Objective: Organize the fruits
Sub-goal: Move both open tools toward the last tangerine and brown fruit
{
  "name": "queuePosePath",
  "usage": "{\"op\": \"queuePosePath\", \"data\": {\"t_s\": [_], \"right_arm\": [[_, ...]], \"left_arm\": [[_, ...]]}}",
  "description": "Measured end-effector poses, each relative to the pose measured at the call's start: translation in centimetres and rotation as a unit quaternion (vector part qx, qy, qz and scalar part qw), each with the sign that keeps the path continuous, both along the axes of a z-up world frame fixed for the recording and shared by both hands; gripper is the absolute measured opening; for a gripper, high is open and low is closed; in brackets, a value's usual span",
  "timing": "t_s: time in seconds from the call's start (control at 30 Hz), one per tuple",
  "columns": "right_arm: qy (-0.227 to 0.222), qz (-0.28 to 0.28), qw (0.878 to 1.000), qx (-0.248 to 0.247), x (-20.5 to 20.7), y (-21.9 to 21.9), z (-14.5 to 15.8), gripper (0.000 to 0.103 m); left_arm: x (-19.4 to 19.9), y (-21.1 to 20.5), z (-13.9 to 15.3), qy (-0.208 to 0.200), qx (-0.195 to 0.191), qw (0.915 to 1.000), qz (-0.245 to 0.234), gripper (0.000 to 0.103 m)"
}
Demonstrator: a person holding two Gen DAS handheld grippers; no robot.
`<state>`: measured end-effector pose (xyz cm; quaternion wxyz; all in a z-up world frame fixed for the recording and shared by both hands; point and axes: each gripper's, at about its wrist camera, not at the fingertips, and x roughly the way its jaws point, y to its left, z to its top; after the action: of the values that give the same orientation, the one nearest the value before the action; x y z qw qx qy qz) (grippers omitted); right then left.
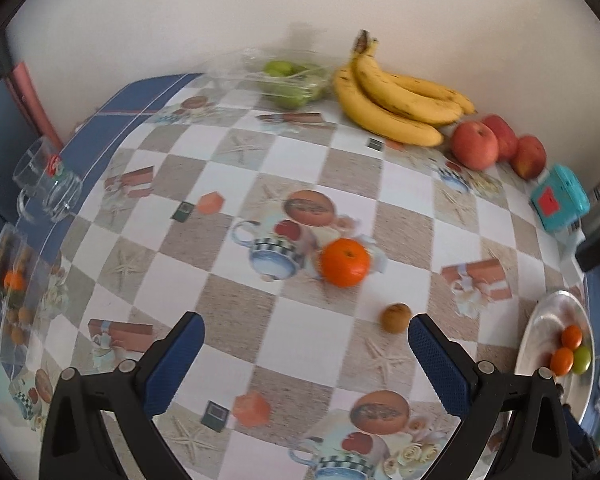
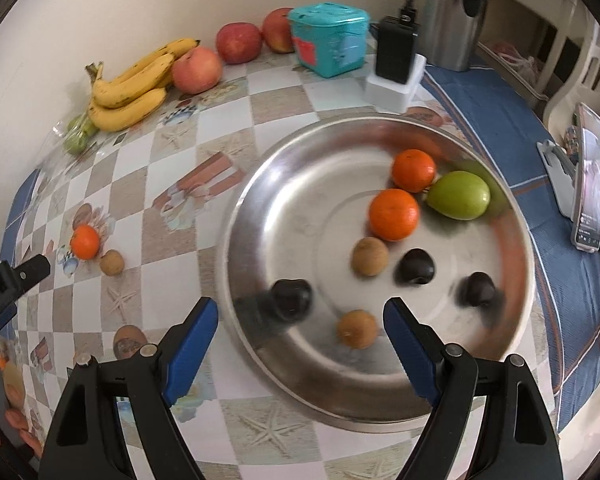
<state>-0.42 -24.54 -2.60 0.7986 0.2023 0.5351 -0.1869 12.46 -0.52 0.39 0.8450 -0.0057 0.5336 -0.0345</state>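
Right gripper (image 2: 300, 320) wide above steel plate (image 2: 260, 184) of mixed fruit

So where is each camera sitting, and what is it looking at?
Left wrist camera: sits on the left gripper, looking down at the table's middle, at a loose orange and a small brown fruit; its blue fingers show, spread open.
Right wrist camera: sits on the right gripper, looking down into the metal plate of fruit; its open fingers show.
Both see: bananas, apples, teal box, that orange and the plate.
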Motion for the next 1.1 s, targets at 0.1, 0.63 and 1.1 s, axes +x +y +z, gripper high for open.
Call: {"op": "queuePosePath", "data": {"t_s": [0.1,0.63,1.1], "right_arm": [[-0.002,0.008,1.000,0.000,0.6,1.1,0.2,0.085],[-0.023,0.117,0.993,0.019,4.7,9.4,0.5,0.085],[-0.036,0.134,0.988,0.062,6.6,11.5,-0.6,0.085]], "left_arm": [[0.4,1.4,-0.2,0.006,-0.008,0.9998,0.017,0.103],[1.8,8.3,0.2,0.004,-0.043,0.9947,0.094,0.103],[3.4,8.0,-1.8,0.026,-0.044,0.9964,0.067,0.103]]}}
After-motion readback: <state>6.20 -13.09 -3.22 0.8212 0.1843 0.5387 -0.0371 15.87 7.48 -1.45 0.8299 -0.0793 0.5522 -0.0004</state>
